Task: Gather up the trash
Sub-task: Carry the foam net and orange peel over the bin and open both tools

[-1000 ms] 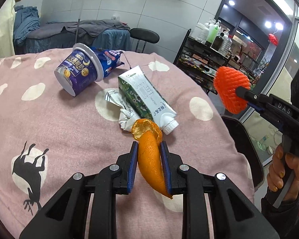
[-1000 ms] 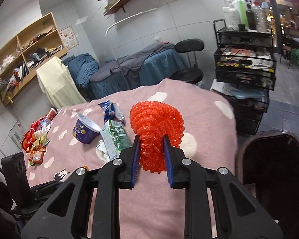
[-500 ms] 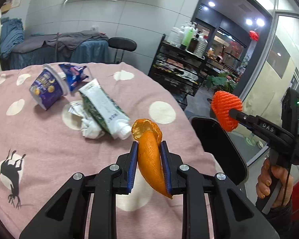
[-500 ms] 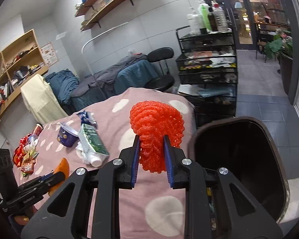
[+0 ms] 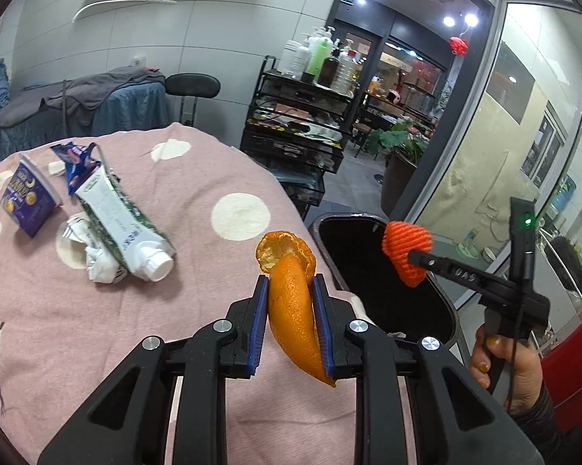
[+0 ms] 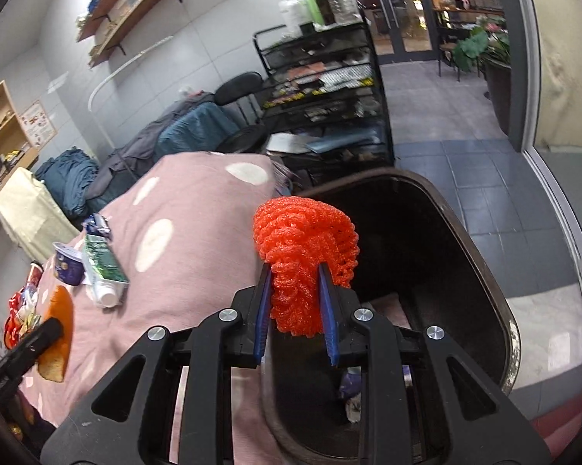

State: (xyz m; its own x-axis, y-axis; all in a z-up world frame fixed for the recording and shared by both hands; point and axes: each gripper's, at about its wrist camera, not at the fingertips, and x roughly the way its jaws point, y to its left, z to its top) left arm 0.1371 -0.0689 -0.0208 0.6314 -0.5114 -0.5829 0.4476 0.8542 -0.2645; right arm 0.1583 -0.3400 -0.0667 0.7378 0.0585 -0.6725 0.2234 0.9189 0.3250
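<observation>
My left gripper is shut on an orange peel, held above the right edge of the pink dotted blanket. My right gripper is shut on a red foam fruit net, hanging over the open black bin. From the left wrist view the red net hovers above the bin's mouth, with a hand on the handle. Left on the blanket lie a green-white milk carton, a purple yogurt cup, a blue wrapper and crumpled paper.
Some trash lies at the bottom of the bin. A black wire cart with bottles stands behind the blanket, beside a black stool. A glass door runs along the right. Snack wrappers sit at the blanket's far left.
Both grippers have swung right toward the bin with their loads. The red net has come down over the bin's mouth; the carton and cup have slid left in view.
</observation>
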